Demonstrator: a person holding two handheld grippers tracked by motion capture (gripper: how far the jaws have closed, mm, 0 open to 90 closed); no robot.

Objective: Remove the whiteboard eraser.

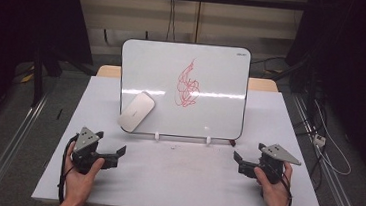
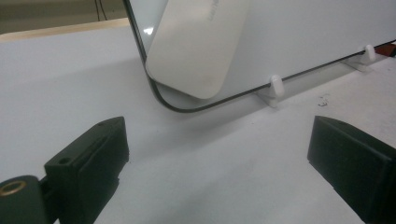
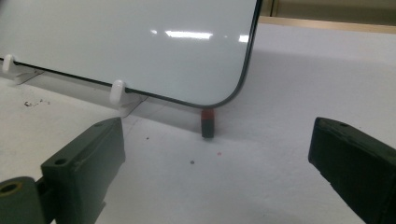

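Left gripper [image 1: 120, 156] and right gripper [image 1: 237, 162] rest on the table [image 1: 174, 182] in front of the whiteboard [image 1: 214, 70], jaws apart, empty, likely staged to start. Eraser [image 1: 136, 111] clings to the board's lower-left corner, long axis diagonal. Marker [image 3: 208, 122] lies behind the lower-right corner. Red scribble [image 1: 187, 86] sits mid-board.

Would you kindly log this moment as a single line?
left claw: open, empty | right claw: open, empty | eraser: on whiteboard | red scribble: unerased
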